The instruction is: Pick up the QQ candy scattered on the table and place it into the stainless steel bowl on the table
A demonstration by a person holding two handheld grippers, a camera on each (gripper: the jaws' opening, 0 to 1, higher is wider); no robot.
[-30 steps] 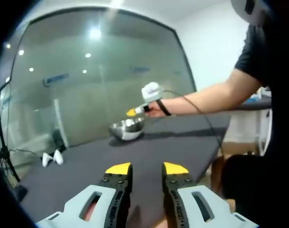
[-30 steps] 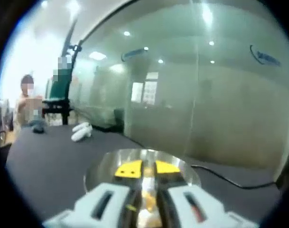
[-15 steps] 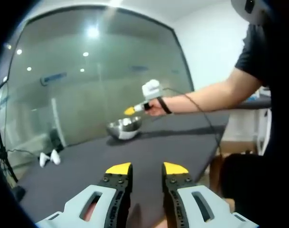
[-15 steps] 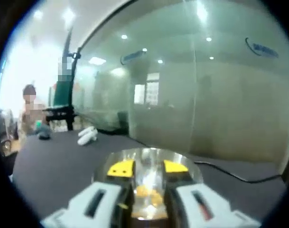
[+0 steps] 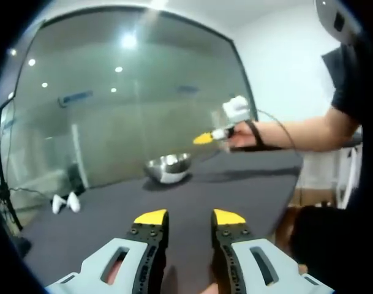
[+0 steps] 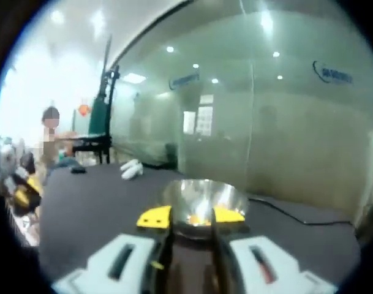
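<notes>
Two grippers empty, bowl ahead of the right one

Right gripper (image 6: 191, 215): jaws parted by a clear gap, nothing between the yellow tips. Held above the dark table (image 6: 88, 202), looking straight over the tips at the stainless steel bowl (image 6: 204, 199). Bowl lies directly forward of this tool, just beyond and below the tips, not touching them. Orange-yellow QQ candy (image 6: 198, 218) shows inside the bowl, seen through the gap.

Same gripper, left gripper view: it (image 5: 204, 138) hangs in the air up and to the right of the bowl (image 5: 168, 167), gripped by a hand (image 5: 242, 136) at the end of an outstretched bare arm. A cable runs from it along the arm.

Left gripper (image 5: 190, 217): jaws parted, holding nothing, poised low over the near part of the table (image 5: 247, 184). Bowl sits well ahead of it, slightly left of centre; the right gripper is much the nearer of the two.

Loose candy on the table: none made out near either tool. Judgement: the next pick will call for turning a gripper away from the bowl to find a piece.

Other items: two small white objects (image 5: 67, 203) at the far left table edge; glass partition wall (image 5: 143, 104) behind.
</notes>
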